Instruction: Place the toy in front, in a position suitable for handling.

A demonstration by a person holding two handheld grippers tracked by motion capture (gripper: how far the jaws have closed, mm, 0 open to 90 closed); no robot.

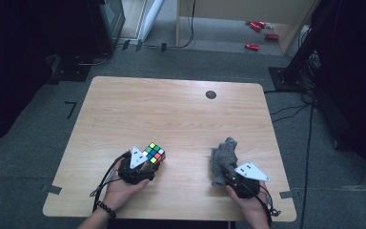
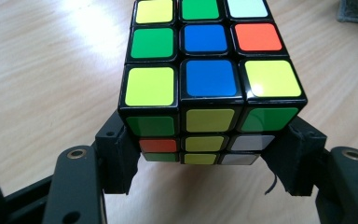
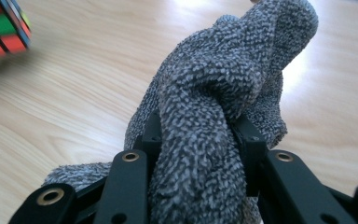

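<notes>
A scrambled colour cube (image 1: 153,153) is at the near left of the wooden table (image 1: 171,109). My left gripper (image 1: 145,164) is shut on it, and in the left gripper view the two black jaws press on the lower sides of the cube (image 2: 205,84). A grey knitted cloth (image 1: 224,160) is bunched up at the near right. My right gripper (image 1: 228,175) is shut on it; in the right gripper view a thick fold of the cloth (image 3: 214,116) is pinched between the jaws and stands up from them. The cube (image 3: 2,25) also shows at that view's top left corner.
A small dark round disc (image 1: 210,94) lies near the table's far edge. Cables trail from both grippers over the near edge. Beyond the table, red objects (image 1: 257,33) lie on the floor by a wooden stand, and dark equipment stands at both sides.
</notes>
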